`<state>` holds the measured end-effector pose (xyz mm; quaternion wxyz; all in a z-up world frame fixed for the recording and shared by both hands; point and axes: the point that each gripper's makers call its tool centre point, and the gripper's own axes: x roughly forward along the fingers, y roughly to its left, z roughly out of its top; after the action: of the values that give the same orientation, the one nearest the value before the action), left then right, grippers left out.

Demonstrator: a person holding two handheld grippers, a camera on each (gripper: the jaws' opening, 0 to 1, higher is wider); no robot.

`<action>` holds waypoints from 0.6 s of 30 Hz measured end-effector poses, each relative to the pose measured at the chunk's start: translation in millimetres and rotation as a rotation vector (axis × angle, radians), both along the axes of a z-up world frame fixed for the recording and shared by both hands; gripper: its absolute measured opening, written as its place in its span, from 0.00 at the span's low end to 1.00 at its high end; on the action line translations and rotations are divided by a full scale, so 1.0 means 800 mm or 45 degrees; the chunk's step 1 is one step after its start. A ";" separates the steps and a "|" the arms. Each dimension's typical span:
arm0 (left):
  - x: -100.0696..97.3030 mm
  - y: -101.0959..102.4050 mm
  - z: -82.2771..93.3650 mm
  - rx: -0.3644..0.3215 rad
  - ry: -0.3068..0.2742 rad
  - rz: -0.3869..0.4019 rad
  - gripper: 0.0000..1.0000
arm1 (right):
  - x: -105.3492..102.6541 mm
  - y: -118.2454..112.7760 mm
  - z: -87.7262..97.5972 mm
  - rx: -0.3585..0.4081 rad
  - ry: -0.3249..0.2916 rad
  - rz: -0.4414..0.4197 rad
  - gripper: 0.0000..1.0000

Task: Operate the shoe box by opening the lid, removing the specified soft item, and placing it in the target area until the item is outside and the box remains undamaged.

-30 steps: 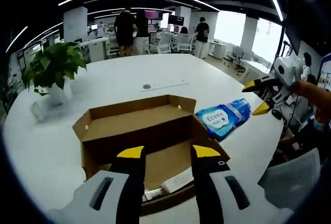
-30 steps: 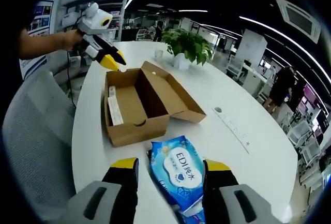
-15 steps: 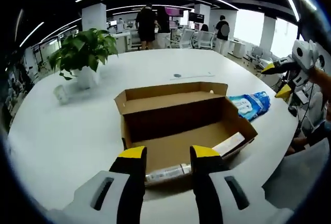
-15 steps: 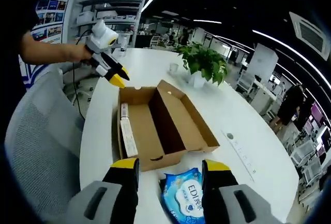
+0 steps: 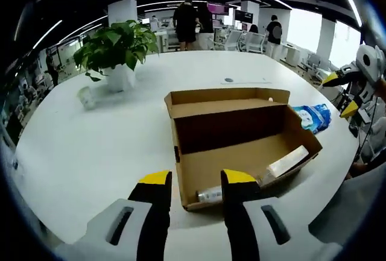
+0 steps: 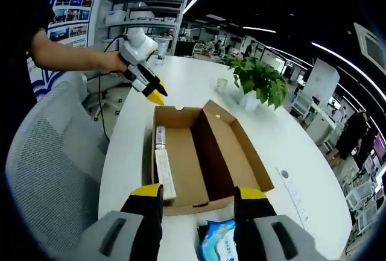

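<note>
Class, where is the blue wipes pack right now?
The wipes pack lies on the white table, outside the open box by its short end; in the right gripper view it sits between that gripper's jaws.

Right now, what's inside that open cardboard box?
Inside the shoe box lie a long white carton and a small white tube along one wall. The rest of the floor is bare cardboard; the near wall hides one strip of it.

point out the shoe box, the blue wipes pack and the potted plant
shoe box (image 5: 241, 161), left gripper view, on its bare inside floor
blue wipes pack (image 5: 315, 117), left gripper view, on its blue front
potted plant (image 6: 260, 84), right gripper view, on its green leaves
</note>
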<state>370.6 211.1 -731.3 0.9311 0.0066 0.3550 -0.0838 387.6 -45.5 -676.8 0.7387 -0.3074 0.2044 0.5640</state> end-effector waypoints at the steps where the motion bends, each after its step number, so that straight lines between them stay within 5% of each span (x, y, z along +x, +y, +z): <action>1: -0.001 0.000 -0.003 -0.006 0.011 0.003 0.33 | -0.001 0.003 -0.001 -0.001 0.002 0.014 0.43; 18: -0.003 0.017 -0.045 -0.048 0.108 0.075 0.17 | -0.004 0.055 -0.064 -0.090 0.107 0.171 0.39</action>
<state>368.2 224.6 -767.6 0.9172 -0.0250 0.3925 -0.0632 384.3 -1.3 -728.3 0.6787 -0.3223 0.2340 0.6170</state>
